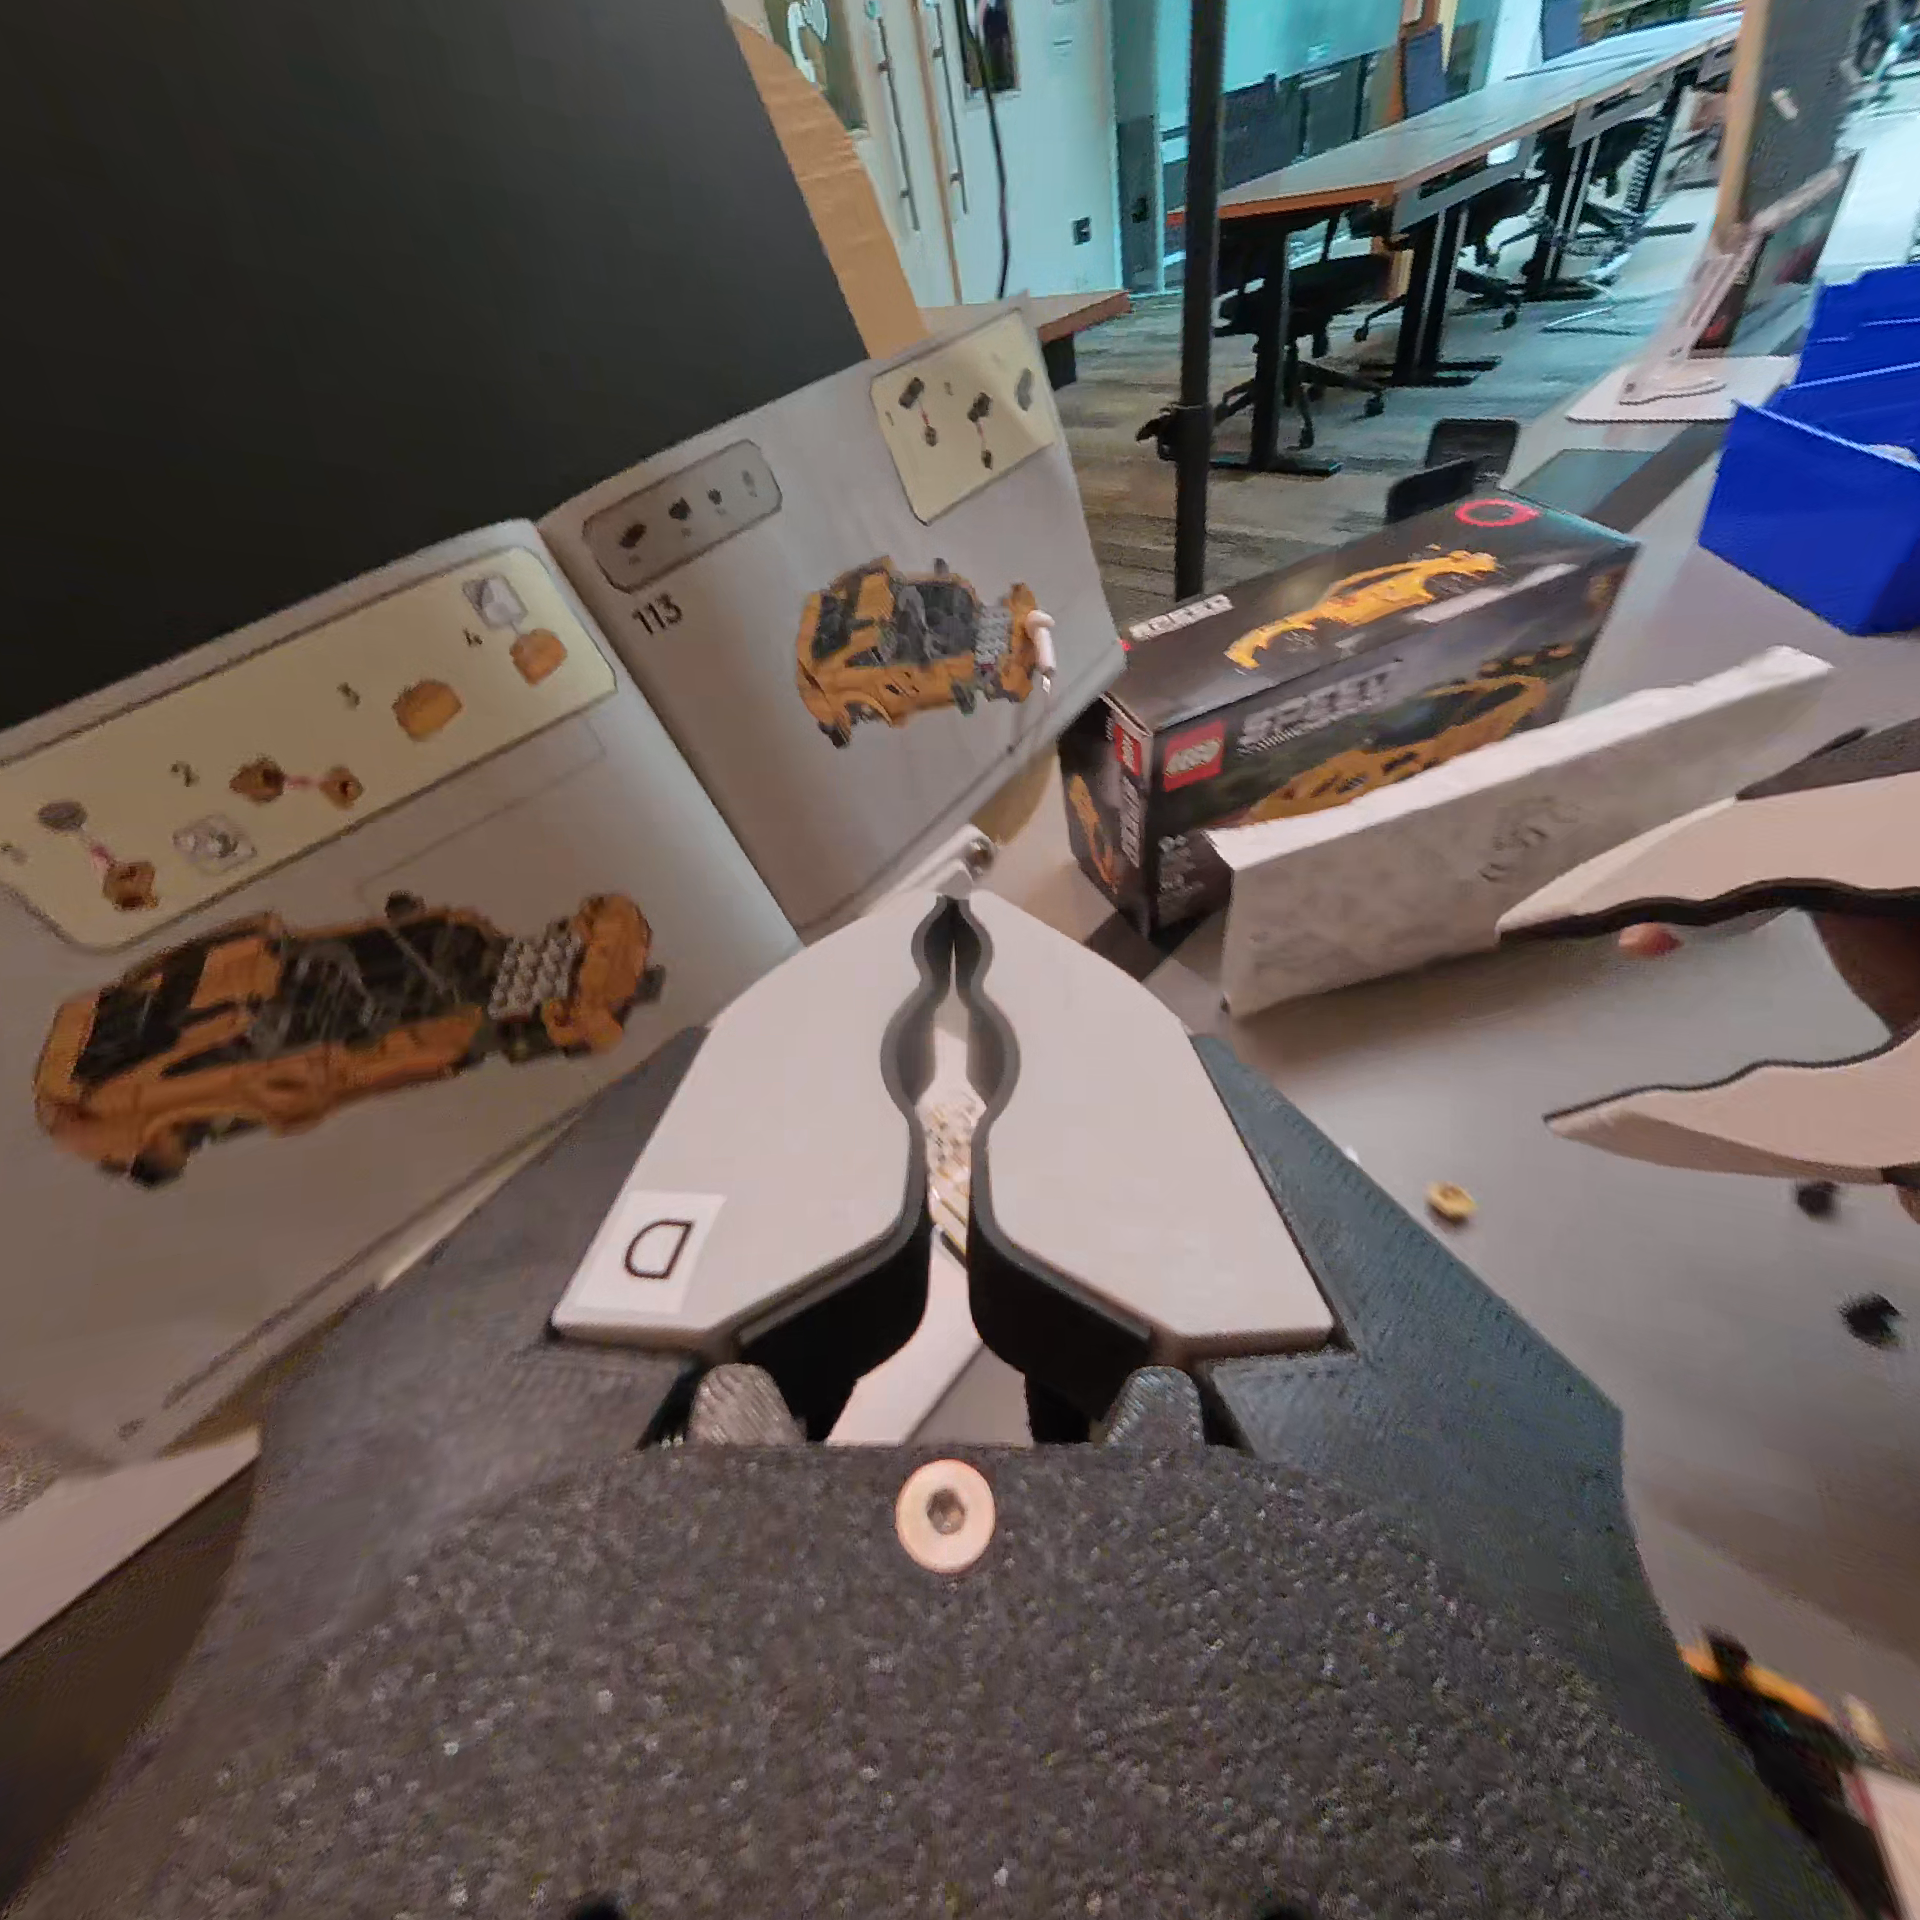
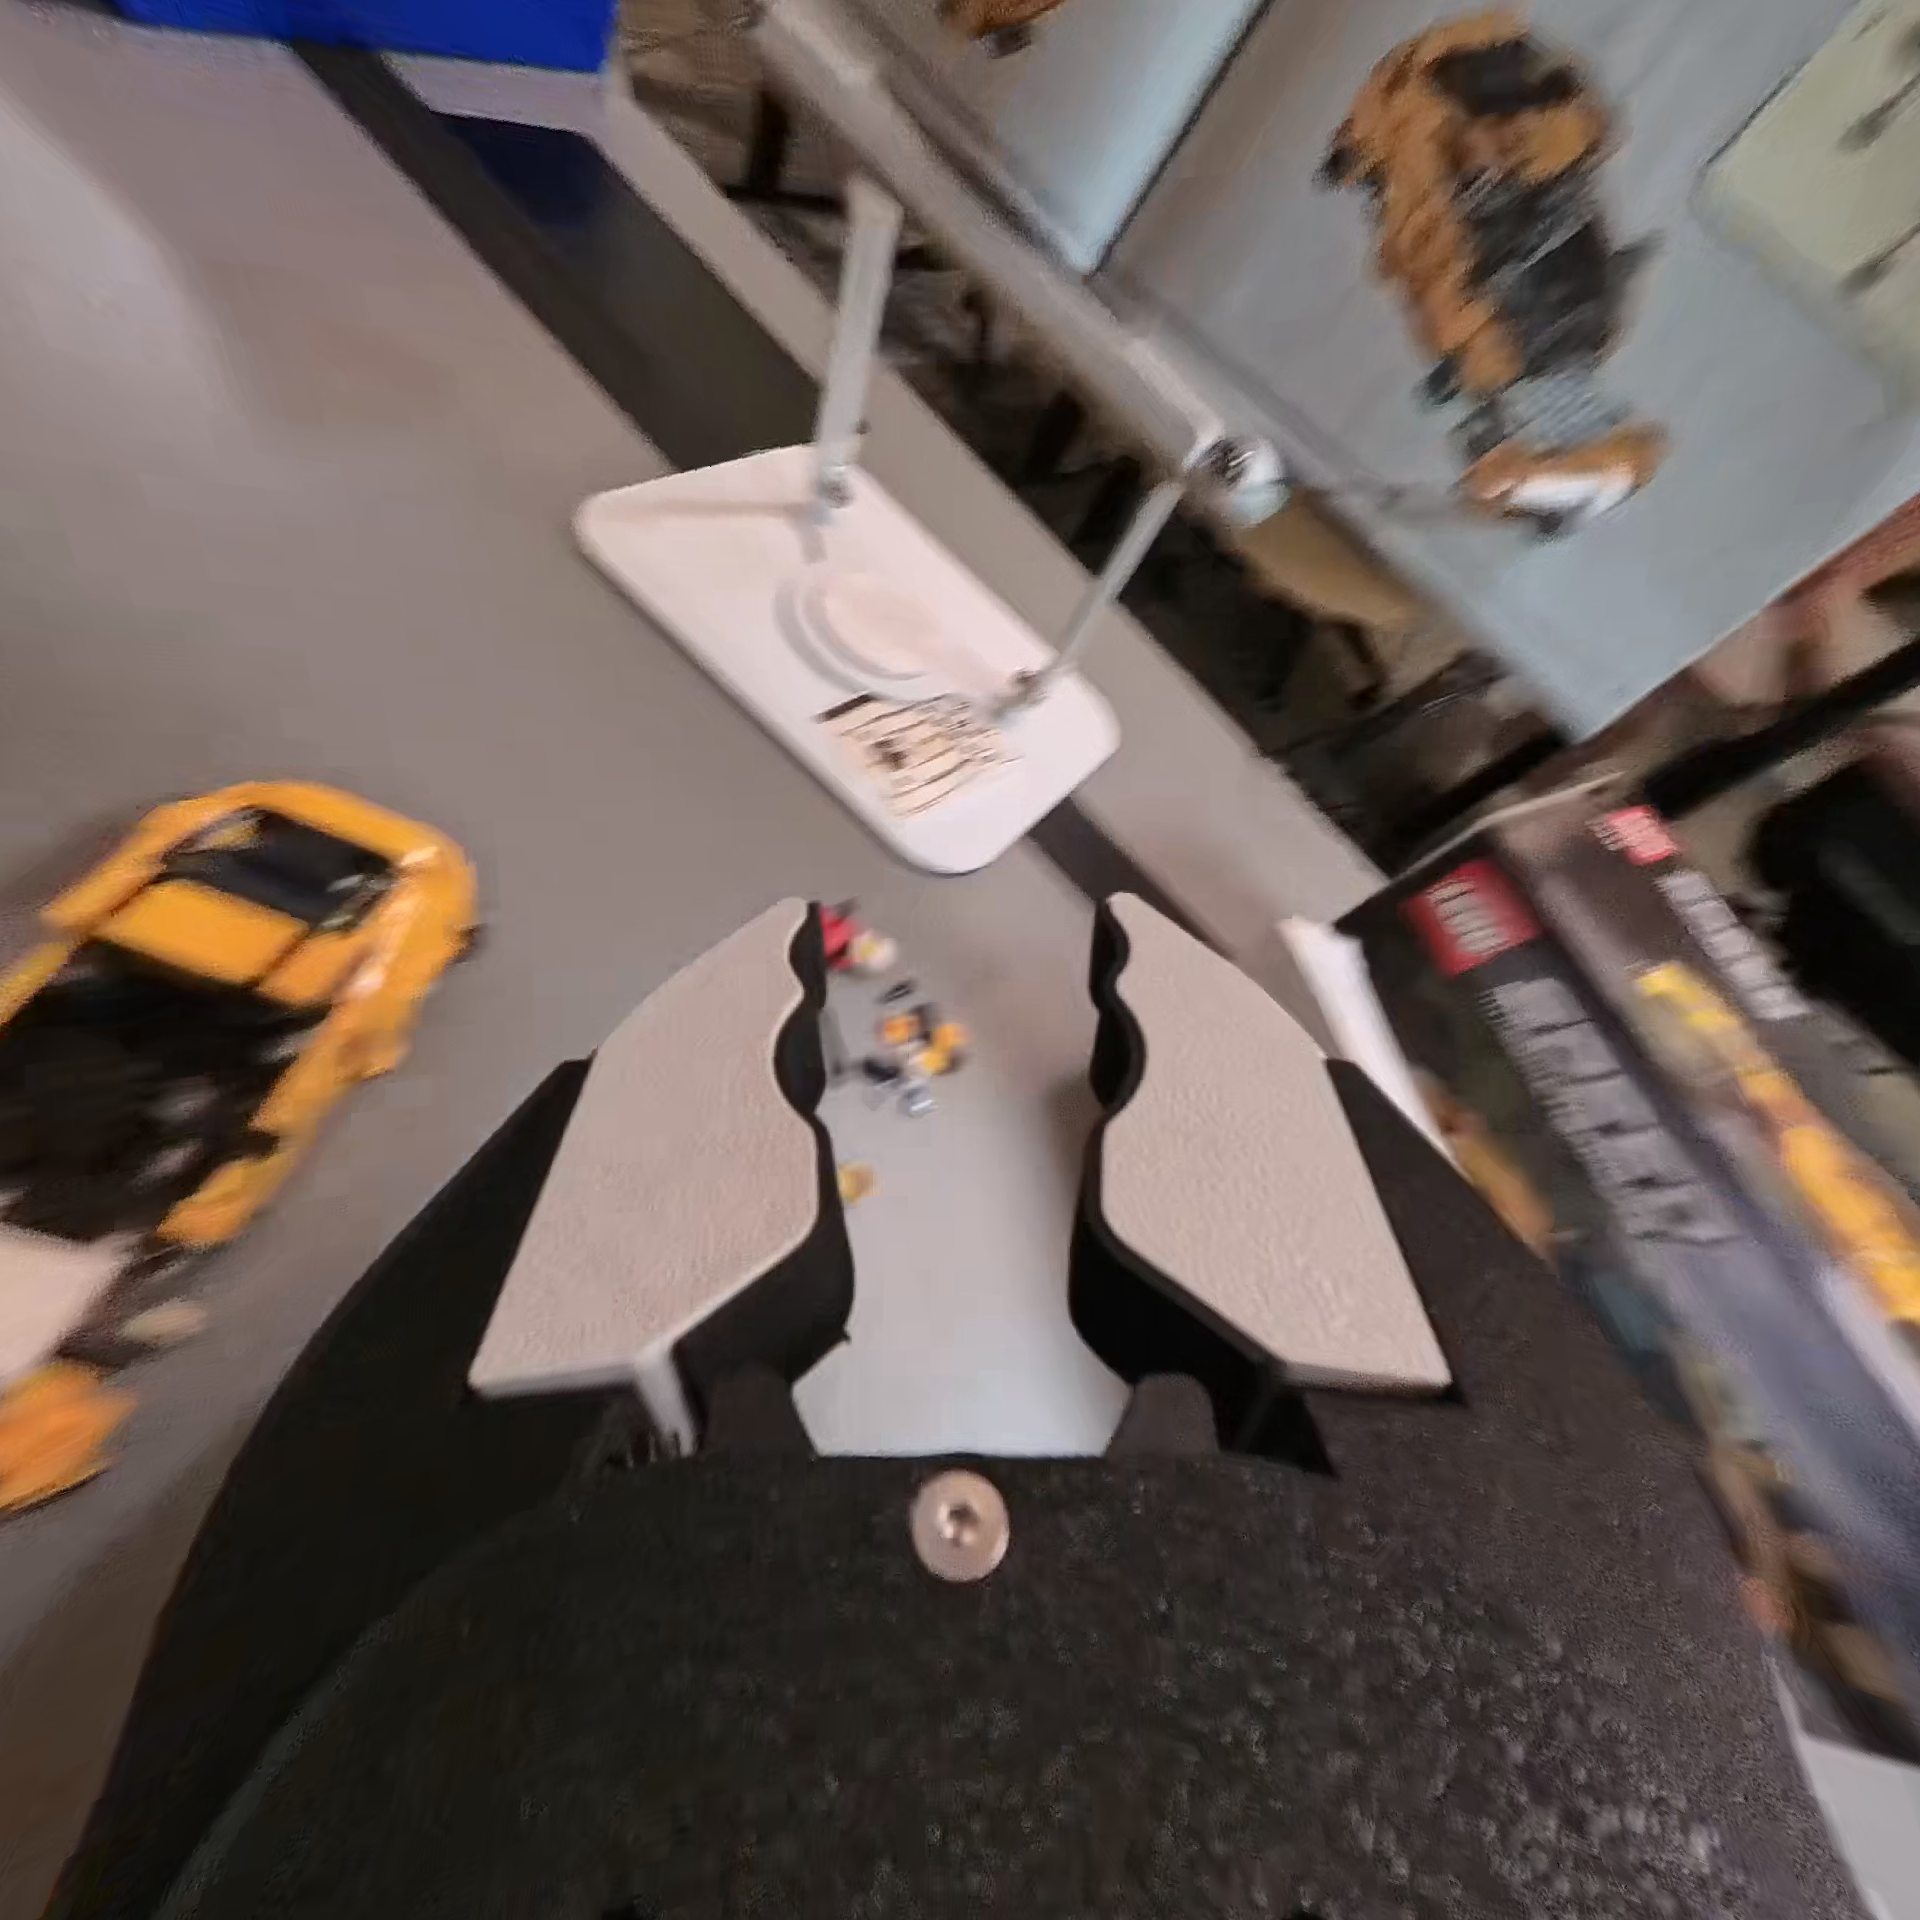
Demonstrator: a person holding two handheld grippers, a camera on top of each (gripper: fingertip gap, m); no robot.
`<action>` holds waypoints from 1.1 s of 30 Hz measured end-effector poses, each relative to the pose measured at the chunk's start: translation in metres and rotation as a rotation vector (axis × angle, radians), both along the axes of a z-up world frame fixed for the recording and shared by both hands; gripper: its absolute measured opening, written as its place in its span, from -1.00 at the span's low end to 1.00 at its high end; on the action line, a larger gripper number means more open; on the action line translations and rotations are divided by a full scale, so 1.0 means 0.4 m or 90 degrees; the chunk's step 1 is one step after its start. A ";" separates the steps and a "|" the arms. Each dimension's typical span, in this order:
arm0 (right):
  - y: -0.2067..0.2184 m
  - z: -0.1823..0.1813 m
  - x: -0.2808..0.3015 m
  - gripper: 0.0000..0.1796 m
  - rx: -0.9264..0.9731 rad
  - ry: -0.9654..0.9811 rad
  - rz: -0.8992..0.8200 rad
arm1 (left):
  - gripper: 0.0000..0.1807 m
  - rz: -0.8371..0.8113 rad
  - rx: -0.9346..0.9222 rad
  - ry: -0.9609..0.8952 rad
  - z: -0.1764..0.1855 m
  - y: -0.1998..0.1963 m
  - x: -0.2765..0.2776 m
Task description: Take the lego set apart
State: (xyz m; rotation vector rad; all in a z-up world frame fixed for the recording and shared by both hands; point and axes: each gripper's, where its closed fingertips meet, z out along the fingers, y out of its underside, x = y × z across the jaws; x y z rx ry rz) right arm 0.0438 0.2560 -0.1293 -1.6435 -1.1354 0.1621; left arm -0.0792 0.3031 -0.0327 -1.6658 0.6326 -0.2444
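The yellow and black lego car (image 2: 208, 1039) stands on the grey table (image 2: 312, 520), to the left of my right gripper; a corner of it shows in the left wrist view (image 1: 1766, 1714). My right gripper (image 2: 951, 925) is open and empty, above several small loose pieces (image 2: 904, 1039) and a small yellow round piece (image 2: 854, 1179). It also shows in the left wrist view (image 1: 1621, 997), open. My left gripper (image 1: 951, 914) is shut with its tips touching and nothing between them, pointing at the foot of the instruction booklet (image 1: 416, 883). The right wrist view is blurred.
The open booklet rests on a white stand with a flat base (image 2: 842, 655). The black lego box (image 1: 1351, 707) lies behind a white sheet (image 1: 1455, 831). Blue bins (image 1: 1829, 499) stand at the far right. A tan round piece (image 1: 1449, 1200) and black bits (image 1: 1870, 1320) lie on the table. Some 15 cm of space lies between my two pairs of fingers. About 12 cm separates my right fingertips from the tan round piece (image 1: 1449, 1200).
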 end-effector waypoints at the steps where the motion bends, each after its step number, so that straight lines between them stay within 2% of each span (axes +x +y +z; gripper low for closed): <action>1: -0.038 -0.025 -0.002 -0.41 -0.035 0.008 0.014 | -1.00 -0.006 -0.003 0.000 -0.004 -0.032 -0.005; 8: -0.264 -0.183 -0.019 -0.22 -0.244 0.008 0.084 | -1.00 -0.031 -0.051 0.002 -0.070 -0.254 -0.044; 14: -0.383 -0.244 -0.061 -0.17 -0.296 -0.024 0.101 | -0.97 -0.029 -0.117 -0.043 -0.199 -0.388 -0.058; 17: -0.420 -0.276 -0.084 -0.13 -0.321 -0.042 0.096 | -0.98 -0.010 -0.139 -0.084 -0.266 -0.397 -0.074; 20: -0.430 -0.302 -0.101 -0.09 -0.318 -0.073 0.076 | -0.94 0.018 -0.153 -0.068 -0.317 -0.385 -0.108; 26: -0.413 -0.340 -0.116 -0.06 -0.318 -0.092 0.011 | -0.91 0.064 -0.132 -0.055 -0.329 -0.365 -0.178; 33: -0.408 -0.343 -0.118 -0.18 -0.341 -0.081 -0.002 | -0.90 0.078 -0.112 -0.053 -0.315 -0.360 -0.203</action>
